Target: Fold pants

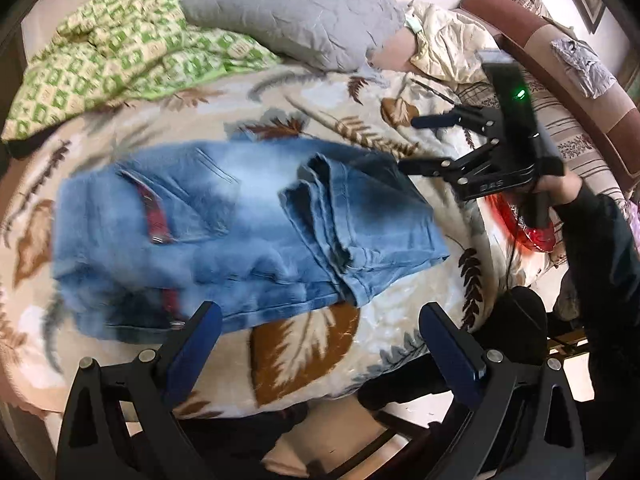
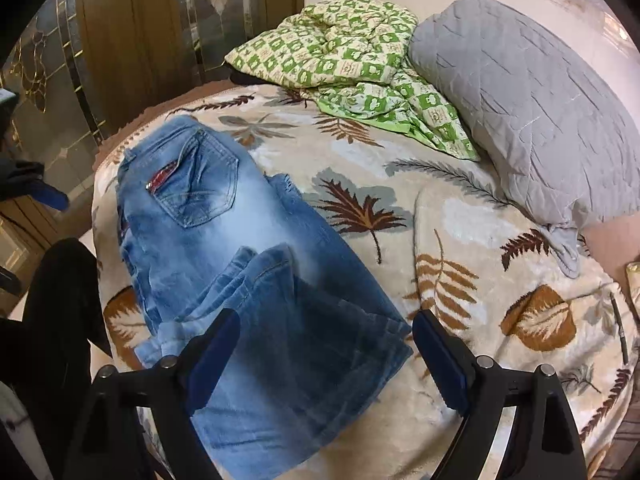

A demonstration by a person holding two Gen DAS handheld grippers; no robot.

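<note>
Light blue jeans (image 1: 240,224) lie folded on the leaf-print blanket (image 1: 304,344), the leg ends doubled over the seat. A back pocket with red trim (image 2: 196,184) faces up. My left gripper (image 1: 320,316) hovers open above the blanket at the jeans' near edge, with nothing between its fingers. My right gripper (image 1: 408,144), held by a hand in a dark sleeve, is open just past the jeans' right end. In the right wrist view my right gripper (image 2: 326,328) stands open above the folded leg ends (image 2: 304,320), not pressing them. One blue pad (image 2: 50,197) of my left gripper shows at the left edge.
A green patterned quilt (image 2: 352,52) and a grey pillow (image 2: 520,100) lie at the head of the bed. A pen (image 2: 619,320) rests on the blanket at the right. A red object (image 1: 532,236) sits by the bed's right edge, near a brown sofa arm (image 1: 520,20).
</note>
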